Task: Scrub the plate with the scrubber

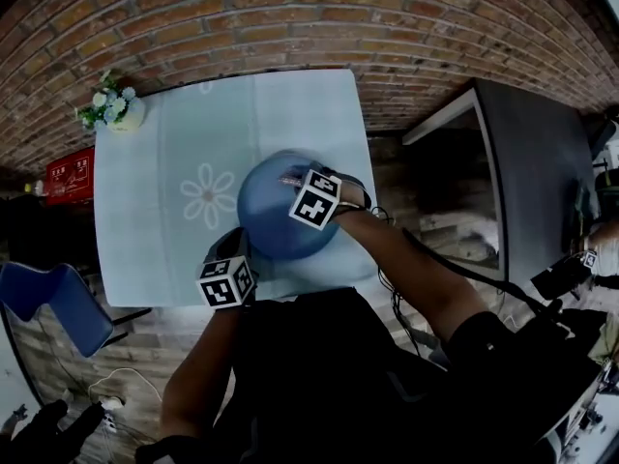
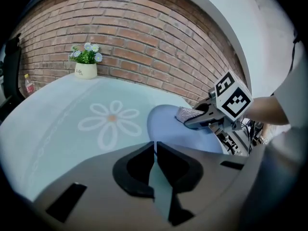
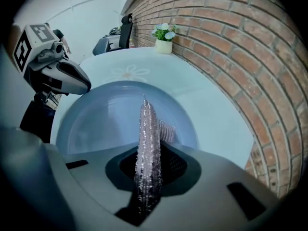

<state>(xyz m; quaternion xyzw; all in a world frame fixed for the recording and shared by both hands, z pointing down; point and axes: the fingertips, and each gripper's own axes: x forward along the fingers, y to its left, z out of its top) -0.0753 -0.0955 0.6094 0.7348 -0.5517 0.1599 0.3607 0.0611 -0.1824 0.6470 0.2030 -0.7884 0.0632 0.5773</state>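
Observation:
A blue plate (image 1: 276, 225) lies on the pale blue table (image 1: 164, 230), near its front edge. My left gripper (image 1: 242, 245) is at the plate's near-left rim, and in the left gripper view its jaws (image 2: 155, 150) are shut on the thin rim of the plate (image 2: 168, 126). My right gripper (image 1: 293, 182) reaches over the plate from the right, shut on a silvery knobbly scrubber (image 3: 147, 138). The scrubber's tip rests on or just above the plate's inside (image 3: 106, 124). In the left gripper view the scrubber (image 2: 185, 113) shows as a grey pad.
A small white pot of flowers (image 1: 114, 109) stands at the table's far left corner by the brick wall. A blue chair (image 1: 53, 303) and a red box (image 1: 70, 174) are left of the table. A dark desk (image 1: 532, 153) stands to the right.

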